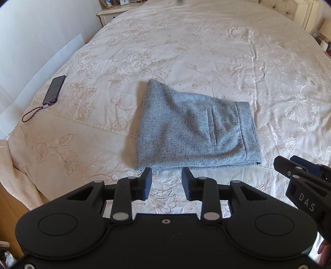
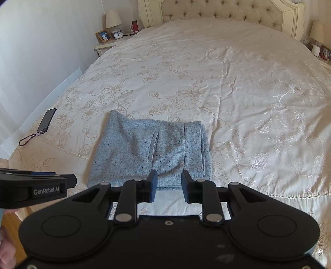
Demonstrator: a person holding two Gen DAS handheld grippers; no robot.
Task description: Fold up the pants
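The grey speckled pants (image 1: 192,128) lie folded into a compact stack on the cream bedspread (image 1: 186,51), waistband to the right. They also show in the right wrist view (image 2: 149,151). My left gripper (image 1: 166,174) is open and empty, just short of the stack's near edge. My right gripper (image 2: 169,178) is open and empty, its fingertips over the near edge of the stack. The right gripper also shows at the right edge of the left wrist view (image 1: 298,171), and the left gripper at the left edge of the right wrist view (image 2: 70,180).
A black phone (image 1: 54,89) with a wrist strap lies near the bed's left edge, also in the right wrist view (image 2: 47,120). A bedside table (image 2: 107,43) with a lamp, clock and photo stands at the far left. The tufted headboard (image 2: 223,10) is at the back.
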